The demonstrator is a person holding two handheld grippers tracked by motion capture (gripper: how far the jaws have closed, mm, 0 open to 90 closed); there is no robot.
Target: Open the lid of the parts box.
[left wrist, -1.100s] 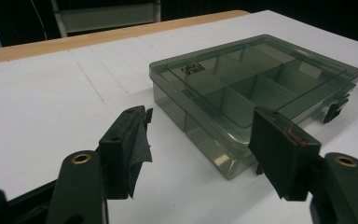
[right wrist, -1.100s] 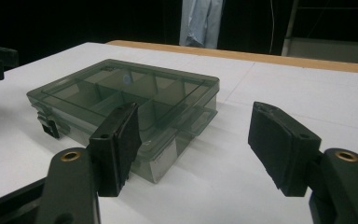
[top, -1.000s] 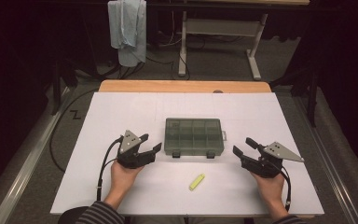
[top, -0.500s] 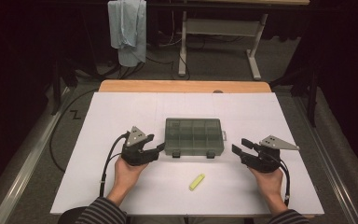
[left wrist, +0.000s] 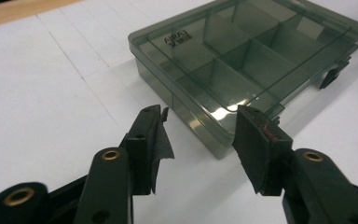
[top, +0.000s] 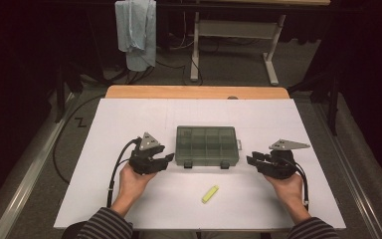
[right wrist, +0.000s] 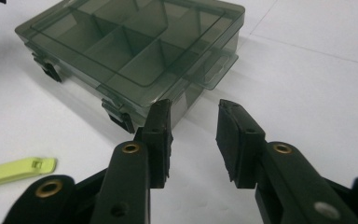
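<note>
Compartment box flat, long axis across the table, latches toward person, left claw and right claw closing, nothing pinched

The compartment box is smoky translucent grey-green with darker latches, and it lies on a plain white table cover whose far edge shows a strip of light wood. Near the cover's near edge lies a small yellow-green strip. Both the left gripper and the right gripper are black with brass-coloured rivets and pale grey top plates, above black-and-grey striped sleeves.
</note>
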